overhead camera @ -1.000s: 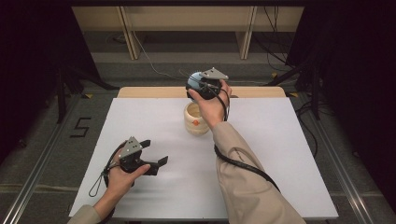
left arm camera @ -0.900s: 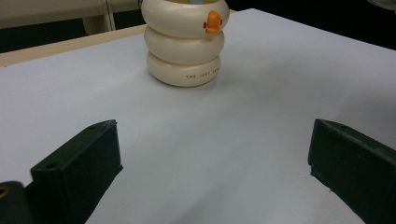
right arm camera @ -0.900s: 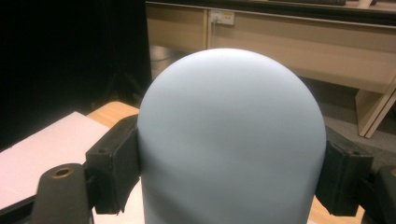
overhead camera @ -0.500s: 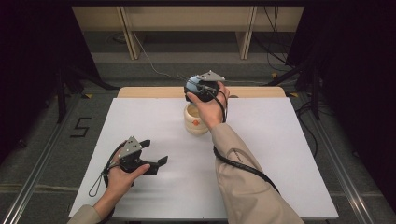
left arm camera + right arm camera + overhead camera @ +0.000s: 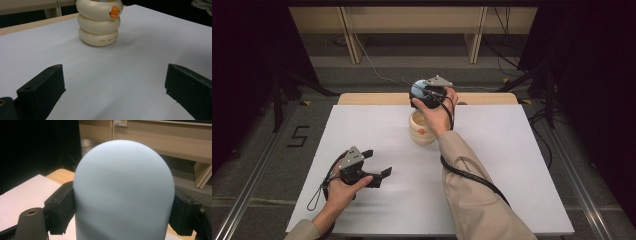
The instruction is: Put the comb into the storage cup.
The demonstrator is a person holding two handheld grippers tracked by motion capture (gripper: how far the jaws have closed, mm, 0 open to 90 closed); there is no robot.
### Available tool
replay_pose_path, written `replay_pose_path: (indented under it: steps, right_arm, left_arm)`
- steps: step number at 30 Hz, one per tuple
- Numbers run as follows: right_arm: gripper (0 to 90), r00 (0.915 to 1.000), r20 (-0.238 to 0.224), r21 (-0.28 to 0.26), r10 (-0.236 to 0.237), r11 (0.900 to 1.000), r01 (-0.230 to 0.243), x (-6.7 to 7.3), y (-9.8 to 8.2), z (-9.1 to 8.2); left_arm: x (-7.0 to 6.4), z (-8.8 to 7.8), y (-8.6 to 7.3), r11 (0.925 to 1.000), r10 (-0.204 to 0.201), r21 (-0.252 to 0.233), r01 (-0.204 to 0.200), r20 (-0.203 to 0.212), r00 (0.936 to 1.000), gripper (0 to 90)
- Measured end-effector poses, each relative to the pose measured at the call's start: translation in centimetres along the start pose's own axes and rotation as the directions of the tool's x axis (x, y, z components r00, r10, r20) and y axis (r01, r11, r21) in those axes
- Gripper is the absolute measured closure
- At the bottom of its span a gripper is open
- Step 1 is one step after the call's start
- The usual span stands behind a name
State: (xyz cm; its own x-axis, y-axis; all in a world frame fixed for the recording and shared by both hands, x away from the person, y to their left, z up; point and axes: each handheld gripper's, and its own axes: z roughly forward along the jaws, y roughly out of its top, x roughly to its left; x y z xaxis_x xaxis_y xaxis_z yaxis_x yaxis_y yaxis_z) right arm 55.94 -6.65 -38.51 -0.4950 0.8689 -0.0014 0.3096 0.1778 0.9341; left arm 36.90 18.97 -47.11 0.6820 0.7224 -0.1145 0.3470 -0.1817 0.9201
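Gripping the pale blue dome (image 5: 123,192) in your right gripper (image 5: 422,94), you are holding it above the cream ringed cup (image 5: 422,128). Your left gripper (image 5: 374,165) is resting spread wide on the table (image 5: 512,165). Tilting or slackening could be letting the smooth dome slip.

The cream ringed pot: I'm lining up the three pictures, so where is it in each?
High view: cream ringed pot at table centre, just below the right gripper.
Left gripper view: top centre, beyond the open jaws.
Right gripper view: not in it.
Shared landmark: the white table.
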Motion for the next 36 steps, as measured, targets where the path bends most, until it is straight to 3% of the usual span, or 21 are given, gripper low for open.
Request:
replay_pose_path:
  steps: [16, 22, 30, 36]
  right_arm:
    - [17.4, 0.9997, 0.023, 0.033, 0.002, 0.999, -0.002, -0.5, -0.7, 0.8]
    - [15.8, 0.9997, 0.023, 0.077, 0.0, 0.997, -0.002, -0.6, -0.9, 0.9]
    - [15.8, 0.9998, 0.02, 0.068, 0.007, 0.998, -0.009, -0.5, -0.9, 0.7]
    - [15.2, 0.9999, -0.013, 0.039, 0.003, 0.999, -0.003, -0.3, -0.4, -0.7]
  left_arm:
    - [0.0, 0.0, 0.0, 1.0, 0.001, 0.0, -0.001, 0.001, 1.0, 2.2]
    - [0.0, 0.0, 0.0, 1.0, 0.001, 0.002, -0.001, 0.002, 1.0, 2.2]
    - [0.0, 0.0, 0.0, 1.0, 0.001, 0.001, -0.001, 0.001, 1.0, 2.2]
    - [-0.1, 0.0, 0.0, 1.0, 0.003, 0.006, -0.003, 0.001, 1.0, 2.1]
